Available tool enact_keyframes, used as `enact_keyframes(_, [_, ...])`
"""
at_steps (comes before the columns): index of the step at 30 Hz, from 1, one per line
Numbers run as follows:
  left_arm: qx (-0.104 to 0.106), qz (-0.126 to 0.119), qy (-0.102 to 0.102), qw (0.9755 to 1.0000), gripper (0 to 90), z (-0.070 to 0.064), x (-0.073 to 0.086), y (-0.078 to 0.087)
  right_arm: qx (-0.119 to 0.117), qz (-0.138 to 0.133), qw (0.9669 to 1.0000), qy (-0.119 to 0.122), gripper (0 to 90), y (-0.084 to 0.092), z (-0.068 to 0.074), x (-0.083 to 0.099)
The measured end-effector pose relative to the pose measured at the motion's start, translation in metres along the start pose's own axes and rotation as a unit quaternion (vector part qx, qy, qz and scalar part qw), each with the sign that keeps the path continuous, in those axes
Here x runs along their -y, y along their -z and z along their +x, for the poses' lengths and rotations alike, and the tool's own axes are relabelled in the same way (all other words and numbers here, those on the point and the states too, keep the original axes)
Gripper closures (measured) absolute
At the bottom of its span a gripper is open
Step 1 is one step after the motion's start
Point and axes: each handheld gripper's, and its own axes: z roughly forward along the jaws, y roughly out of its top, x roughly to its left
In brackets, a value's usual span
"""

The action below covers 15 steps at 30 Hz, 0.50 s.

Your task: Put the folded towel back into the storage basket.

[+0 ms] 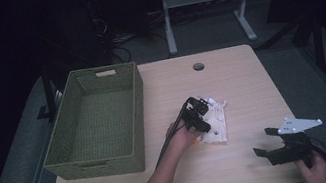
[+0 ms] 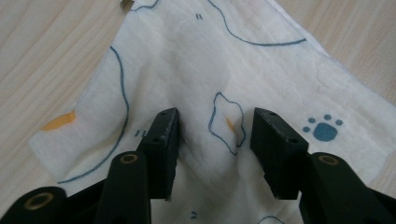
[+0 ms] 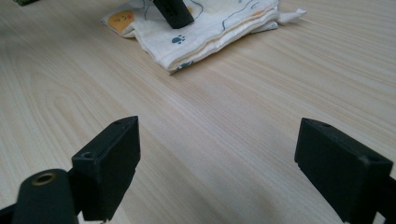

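On the desk (image 1: 231, 89), a soft, light folded cloth (image 2: 224, 70) is being pinched at a raised ridge by the half-closed left gripper (image 2: 215, 123), while the right gripper (image 3: 217, 154) is held wide open and empty.

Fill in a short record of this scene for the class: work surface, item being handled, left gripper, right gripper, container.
Work surface: light wooden table
Item being handled: folded white cloth with blue outlines and a paw print
Left gripper: down on the cloth, jaws part closed, a raised fold between them
Right gripper: jaws wide open over bare wood, apart from the cloth
Container: green woven basket, at the table's left side
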Motion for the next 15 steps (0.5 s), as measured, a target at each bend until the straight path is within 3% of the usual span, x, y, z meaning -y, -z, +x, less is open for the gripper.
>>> enact_keyframes(15, [-0.009, 0.012, -0.003, 0.9999, 76.1, 0.0063, -0.0039, 0.0005, -0.001, 0.000, 1.0000, 0.001, 13.7, -0.0003, 0.0006, -0.0005])
